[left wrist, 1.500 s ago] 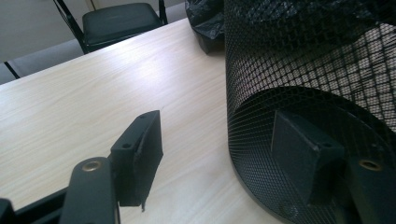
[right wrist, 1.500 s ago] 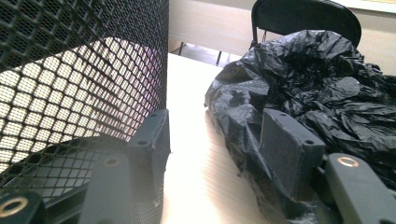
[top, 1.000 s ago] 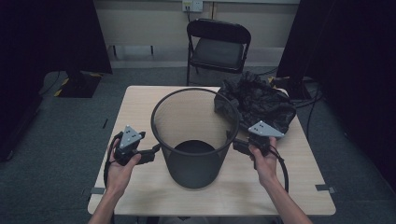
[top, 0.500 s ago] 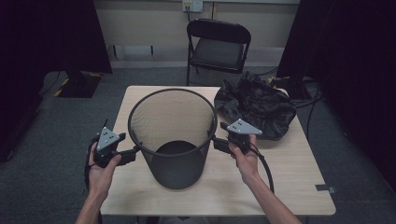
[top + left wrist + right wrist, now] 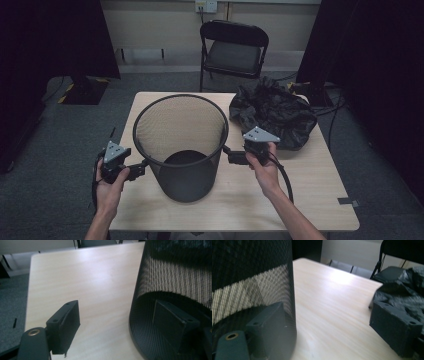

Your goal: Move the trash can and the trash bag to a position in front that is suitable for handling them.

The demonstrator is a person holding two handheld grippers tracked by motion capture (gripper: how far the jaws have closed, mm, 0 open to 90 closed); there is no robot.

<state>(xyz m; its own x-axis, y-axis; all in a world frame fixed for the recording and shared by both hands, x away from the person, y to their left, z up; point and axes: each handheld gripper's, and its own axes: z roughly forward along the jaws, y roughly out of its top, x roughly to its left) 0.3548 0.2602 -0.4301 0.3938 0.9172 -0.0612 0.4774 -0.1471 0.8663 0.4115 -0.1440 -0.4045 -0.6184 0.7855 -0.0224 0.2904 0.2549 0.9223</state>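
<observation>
A black wire-mesh wastebasket (image 5: 180,150) stands upright on the left half of the wooden table (image 5: 305,195). My left gripper (image 5: 141,170) is at its left flank, low on the wall, and my right gripper (image 5: 229,156) is at its right flank. Both have just been opening. In the left gripper view the left gripper (image 5: 120,326) has one jaw far out over bare wood, the other showing through the mesh (image 5: 160,277). In the right gripper view the right gripper (image 5: 332,326) stands likewise wide. No pad presses on the mesh (image 5: 249,290).
A crumpled black plastic bag (image 5: 272,117) lies at the table's back right corner, close behind my right hand, and it shows in the right gripper view as the bag (image 5: 404,290). A black folding chair (image 5: 232,50) stands beyond the far edge. Grey carpet surrounds the table.
The basket and both hands have shifted left across the table, my left hand ending near the left edge. The bag has stayed put.
</observation>
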